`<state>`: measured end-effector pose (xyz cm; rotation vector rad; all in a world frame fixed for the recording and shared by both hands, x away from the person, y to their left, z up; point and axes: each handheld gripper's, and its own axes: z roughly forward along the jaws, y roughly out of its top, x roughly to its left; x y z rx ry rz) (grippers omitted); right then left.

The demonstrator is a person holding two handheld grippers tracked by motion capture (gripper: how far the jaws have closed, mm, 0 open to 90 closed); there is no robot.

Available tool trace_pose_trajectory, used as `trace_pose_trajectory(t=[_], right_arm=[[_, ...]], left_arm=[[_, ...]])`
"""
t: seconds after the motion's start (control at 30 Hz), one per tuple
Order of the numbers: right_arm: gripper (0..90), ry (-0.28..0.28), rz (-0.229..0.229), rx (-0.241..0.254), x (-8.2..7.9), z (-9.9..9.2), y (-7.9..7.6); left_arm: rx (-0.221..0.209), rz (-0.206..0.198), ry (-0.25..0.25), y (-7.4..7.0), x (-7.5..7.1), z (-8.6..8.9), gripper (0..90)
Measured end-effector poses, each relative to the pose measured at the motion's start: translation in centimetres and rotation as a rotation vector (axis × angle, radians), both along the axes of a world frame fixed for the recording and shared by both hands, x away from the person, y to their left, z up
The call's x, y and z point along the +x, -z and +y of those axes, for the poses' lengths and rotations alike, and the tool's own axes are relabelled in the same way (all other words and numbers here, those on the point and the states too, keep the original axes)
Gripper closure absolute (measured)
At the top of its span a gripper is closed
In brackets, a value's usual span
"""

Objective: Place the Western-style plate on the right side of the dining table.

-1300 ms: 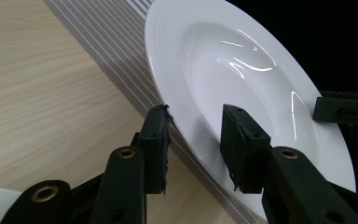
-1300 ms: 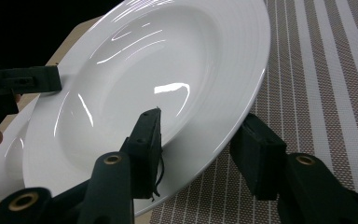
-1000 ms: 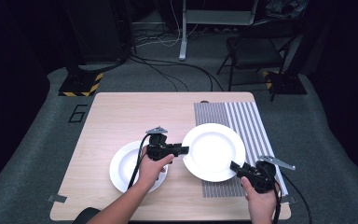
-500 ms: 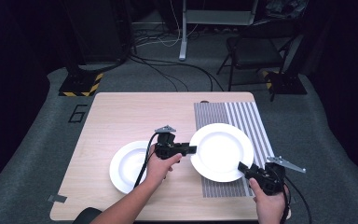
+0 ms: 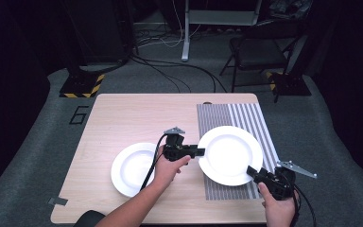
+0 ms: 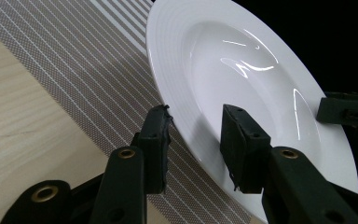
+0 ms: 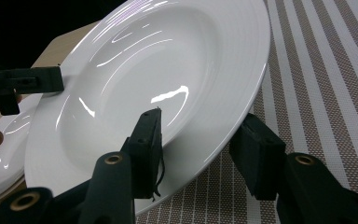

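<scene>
Wrists apparently level, flanking plate (image 5: 230, 154)

Overhead light lit the table (image 5: 123, 118) brightly while the surrounding floor stayed dim. Glare streaked the white plate (image 7: 158, 70); the near fingers (image 6: 156, 140) looked soft-focused.

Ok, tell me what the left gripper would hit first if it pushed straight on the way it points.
The left gripper already straddles the rim of the white plate, so going on would drive that rim deeper between its jaws. Beyond, across the plate, sits the right gripper; depth is hard to judge.
</scene>
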<state>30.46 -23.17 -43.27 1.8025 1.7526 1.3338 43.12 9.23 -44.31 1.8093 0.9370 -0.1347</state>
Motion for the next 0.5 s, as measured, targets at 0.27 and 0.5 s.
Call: trace_pose_trajectory(t=[0.27, 0.5], right_arm=[[54.0, 0.012, 0.002, 0.000, -0.3, -0.7, 0.1], [54.0, 0.020, 0.002, 0.002, -0.6, -1.3, 0.1]], left_arm=[[0.001, 0.002, 0.012, 0.1, 0.2, -0.9, 62.5], [0.002, 0.001, 0.023, 0.2, 0.3, -1.7, 62.6]])
